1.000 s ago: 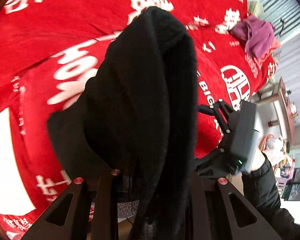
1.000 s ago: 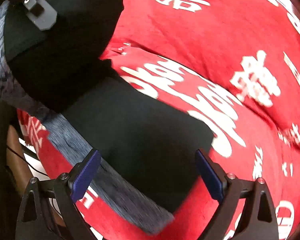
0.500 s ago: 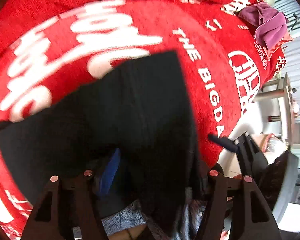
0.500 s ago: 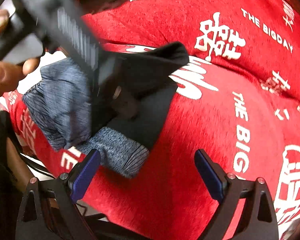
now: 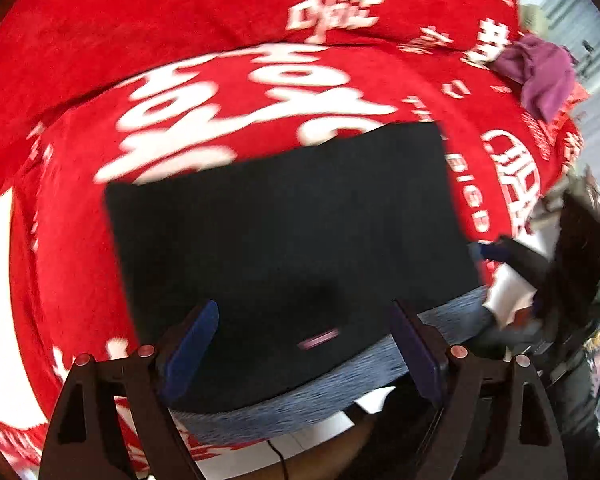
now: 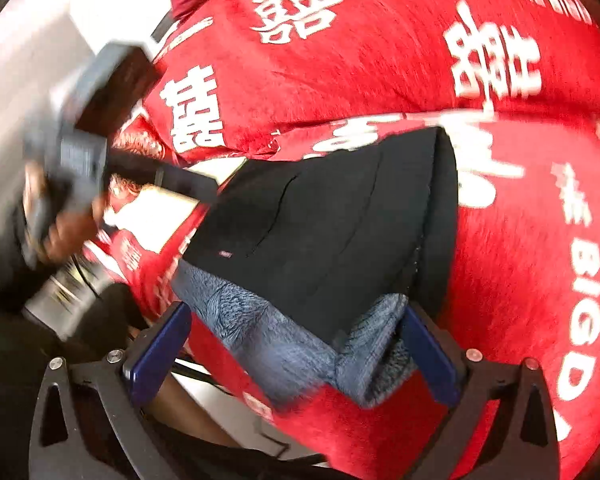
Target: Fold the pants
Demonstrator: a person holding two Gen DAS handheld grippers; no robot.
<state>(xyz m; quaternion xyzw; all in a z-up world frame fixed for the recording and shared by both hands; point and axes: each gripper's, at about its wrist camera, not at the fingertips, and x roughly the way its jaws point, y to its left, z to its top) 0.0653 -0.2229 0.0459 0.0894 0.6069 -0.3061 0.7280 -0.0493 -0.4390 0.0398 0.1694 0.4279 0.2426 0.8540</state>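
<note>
The black pants lie folded into a flat rectangle on the red blanket, with their grey-blue knit waistband along the near edge. My left gripper is open and empty, its blue pads standing over the near edge of the pants. My right gripper is open and empty, its jaws on either side of the waistband at the pants' near corner. The right gripper shows in the left wrist view, at the pants' right side. The left gripper shows blurred in the right wrist view.
The red blanket with white lettering covers the whole surface and bulges up behind the pants. A purple cloth lies at the far right corner. The blanket's near edge and the floor lie just below the waistband.
My left gripper has let go of the pants and opened; the black fabric it held up now lies flat and folded. Both grippers have pulled back toward the near edge.
</note>
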